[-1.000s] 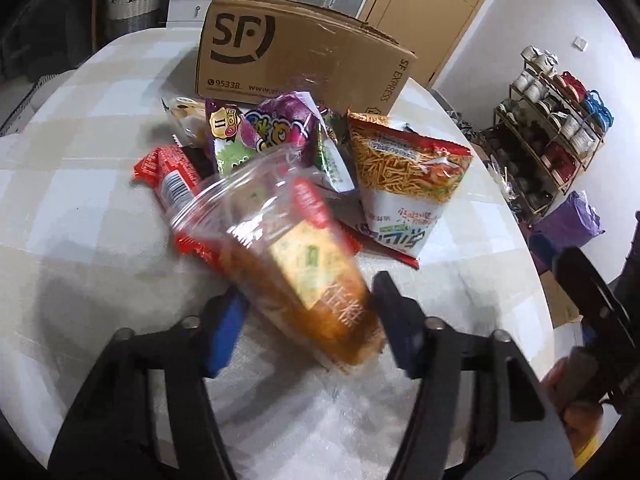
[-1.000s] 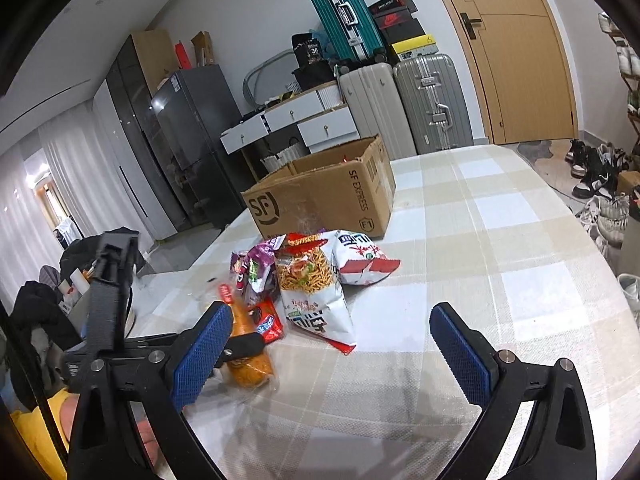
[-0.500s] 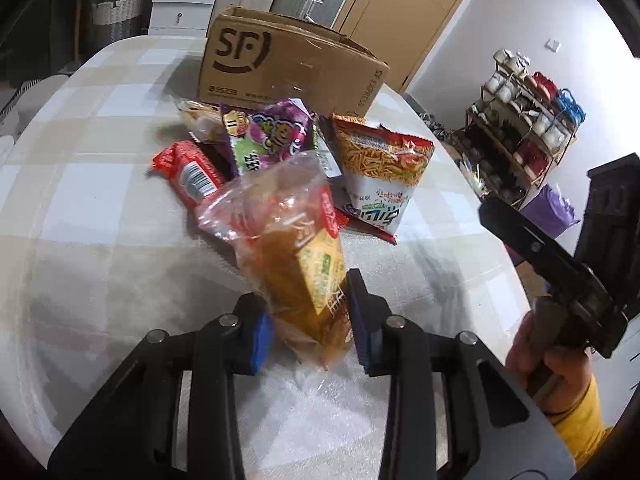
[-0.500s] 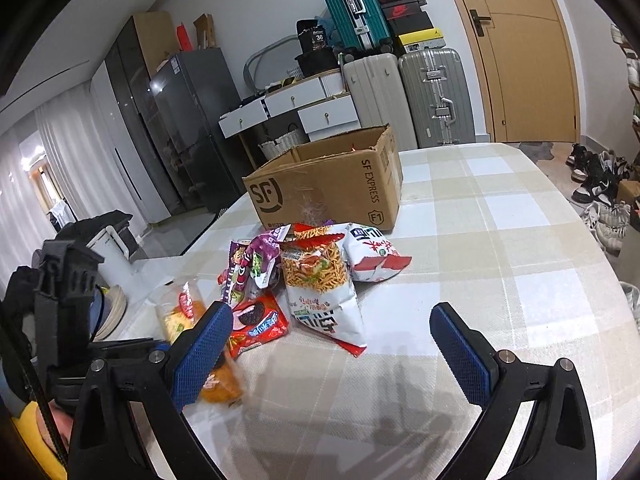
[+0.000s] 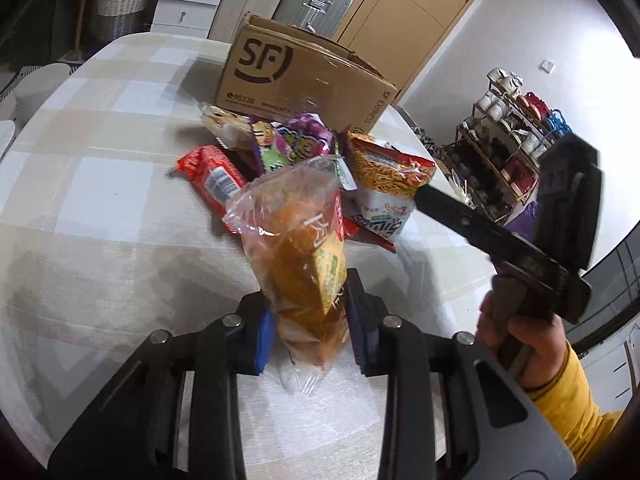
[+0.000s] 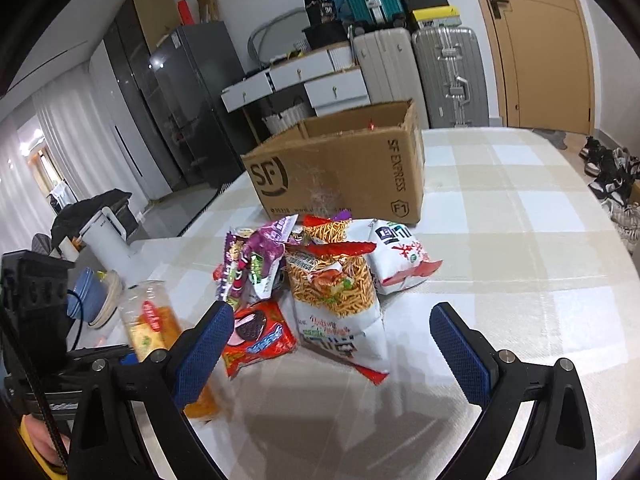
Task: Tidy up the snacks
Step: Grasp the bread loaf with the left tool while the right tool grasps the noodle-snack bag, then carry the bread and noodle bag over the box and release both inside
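**Bread bag pinched and lifted off the table**

The left gripper (image 5: pixel 310 330) was clamped on the bread bag (image 5: pixel 304 256), a clear, crinkled wrapper over orange bread, standing upright between the blue pads. The right gripper (image 6: pixel 332 350) hung wide open, holding nothing. Behind lay the snack pile (image 6: pixel 320 280), then the cardboard box (image 6: pixel 344 168). Only the right camera showed the cookie packet's (image 6: pixel 258 334) front.

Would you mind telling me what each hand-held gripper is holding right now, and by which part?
The left hand-held gripper pinches the clear bread bag near its lower end. The right hand-held gripper is open, holding nothing.
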Tool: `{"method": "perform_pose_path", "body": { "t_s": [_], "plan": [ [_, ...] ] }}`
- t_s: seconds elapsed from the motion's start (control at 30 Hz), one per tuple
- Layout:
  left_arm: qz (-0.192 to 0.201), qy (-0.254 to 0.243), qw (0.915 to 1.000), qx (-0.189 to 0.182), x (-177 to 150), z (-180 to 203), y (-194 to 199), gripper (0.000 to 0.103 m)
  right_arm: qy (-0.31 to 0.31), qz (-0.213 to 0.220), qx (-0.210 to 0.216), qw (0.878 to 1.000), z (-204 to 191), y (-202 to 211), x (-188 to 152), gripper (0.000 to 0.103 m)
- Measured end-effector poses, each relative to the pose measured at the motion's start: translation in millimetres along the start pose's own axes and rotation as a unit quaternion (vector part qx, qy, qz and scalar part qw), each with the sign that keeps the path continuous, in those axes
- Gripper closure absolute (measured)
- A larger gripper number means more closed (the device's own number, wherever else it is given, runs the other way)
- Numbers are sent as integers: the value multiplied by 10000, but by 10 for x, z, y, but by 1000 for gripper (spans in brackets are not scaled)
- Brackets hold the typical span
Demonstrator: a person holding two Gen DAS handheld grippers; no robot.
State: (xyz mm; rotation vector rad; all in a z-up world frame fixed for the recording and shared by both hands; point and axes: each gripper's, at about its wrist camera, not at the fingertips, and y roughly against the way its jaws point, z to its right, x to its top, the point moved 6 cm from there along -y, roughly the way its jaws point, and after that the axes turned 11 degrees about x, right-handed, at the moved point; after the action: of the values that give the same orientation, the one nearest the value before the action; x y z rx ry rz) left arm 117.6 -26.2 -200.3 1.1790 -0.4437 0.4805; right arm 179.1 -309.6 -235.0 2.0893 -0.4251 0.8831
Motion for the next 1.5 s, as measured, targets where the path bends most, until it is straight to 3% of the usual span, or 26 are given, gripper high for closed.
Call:
{"method": "perform_pose_path", "body": {
  "t_s": [0.2,0.27,0.3,0.43,0.83,1.5],
  "plan": [
    [11,107,9999,45,17,-109,35,75,-71,-373,-25,9993,70,-351,4,20],
    [4,120,9999,51,15,-126,45,75,-109,-529,-47,9985,90,-460,-27,30],
    [9,117,9999,58,16,-125,51,75,-121,-575,-28,9983,96,-495,-40,47],
    [39,72,9999,104,9,-104,87,75,-158,-642,66,9978,106,-536,-77,57],
    [143,-35,9995,280,-12,-46,229,75,-314,-386,237,9985,55,-292,-86,60],
    [662,-294,9957,572,33,137,800,75,-234,547,948,9937,-519,787,9,60]
  ]
}}
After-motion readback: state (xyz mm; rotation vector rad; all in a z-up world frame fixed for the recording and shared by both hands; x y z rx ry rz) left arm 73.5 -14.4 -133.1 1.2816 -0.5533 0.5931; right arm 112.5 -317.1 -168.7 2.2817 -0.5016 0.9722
